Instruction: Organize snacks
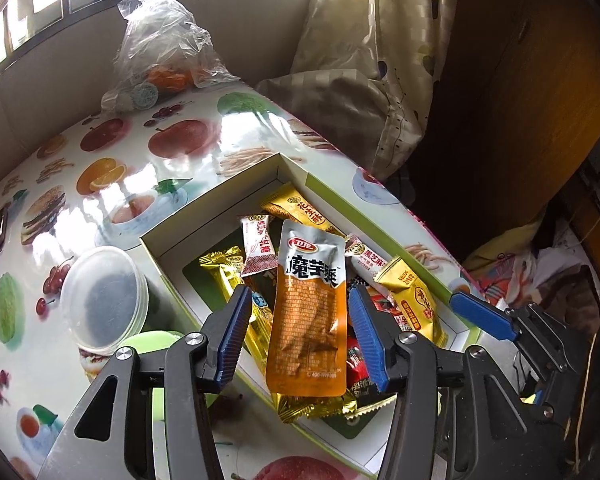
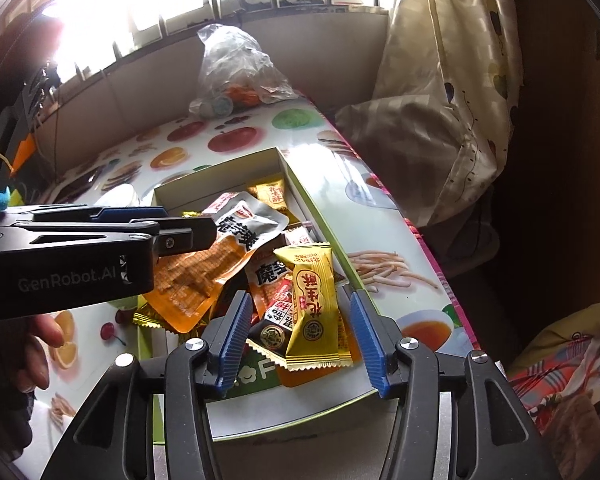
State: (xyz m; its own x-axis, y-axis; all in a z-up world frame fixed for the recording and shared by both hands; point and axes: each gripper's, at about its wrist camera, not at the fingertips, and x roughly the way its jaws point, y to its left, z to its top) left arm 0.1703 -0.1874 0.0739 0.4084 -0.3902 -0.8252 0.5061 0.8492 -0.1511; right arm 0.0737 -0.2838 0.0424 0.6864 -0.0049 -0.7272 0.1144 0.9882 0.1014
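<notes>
Orange-and-silver pouch [image 1: 308, 344]: lies on top of the snack pile in the box [image 1: 210, 196], its orange end sticking out over the box's near wall.
Left gripper [image 1: 300, 292]: over the box, jaws moderately apart either side of the pouch; a gap shows on both sides, so nothing is gripped.
Right gripper [image 2: 299, 299]: over the near end of the box, jaws wide, straddling a yellow packet [image 2: 314, 312] without pressing on it.
Box: open-topped, on the fruit-print table [image 1: 140, 168], heaped with loose packets.
Risk 1: the overhanging pouch is likely to slide out of the box if nudged, since the film looks slick and the pile is uneven.
Risk 2: closing on the pile may pinch two packets at once, as they overlap closely.
Risk 3: both grippers work over the same box, so their fingers could collide.
Risk 4: a push against the light cardboard could shift the box towards the table edge on its far-right side.
Pouch label: "魔芋爽".
Yellow packet label: "花生酥".
White-and-red packet [image 1: 366, 262] label: "黑芝麻", the rest too small to read.
Gripper body marking, seen from the right wrist: "GenRobot.AI".
</notes>
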